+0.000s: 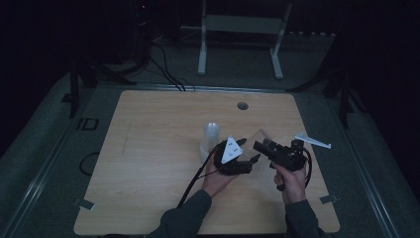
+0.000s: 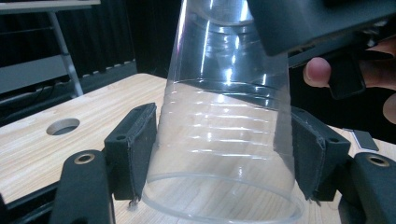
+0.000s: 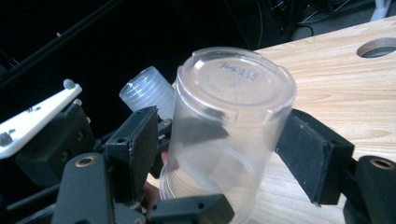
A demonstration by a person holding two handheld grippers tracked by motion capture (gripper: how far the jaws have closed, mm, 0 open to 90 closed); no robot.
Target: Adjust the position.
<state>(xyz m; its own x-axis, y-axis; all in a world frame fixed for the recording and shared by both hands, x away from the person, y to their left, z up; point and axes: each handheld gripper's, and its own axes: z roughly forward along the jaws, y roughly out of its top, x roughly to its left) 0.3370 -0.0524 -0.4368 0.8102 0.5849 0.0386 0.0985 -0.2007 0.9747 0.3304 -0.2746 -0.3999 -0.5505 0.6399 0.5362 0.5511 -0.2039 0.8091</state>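
A person stands at the near edge of a wooden table (image 1: 148,148) in a dim room, with a two-jaw gripper in each hand. The left gripper (image 2: 222,154) is clenched on a clear plastic cup (image 2: 224,130), both pads pressed against the cup's sides near its wide rim, so that the cup lies on its side above the table a little right of centre. The cup's narrow base points toward the right gripper (image 3: 215,144), whose jaws stand on either side of that base; the pads are clear of the wall, so this tool is released. In the high view the two grippers meet nose to nose over the table's right half. Just left of them a stack of cups (image 1: 210,139) stands upside down on the wood.
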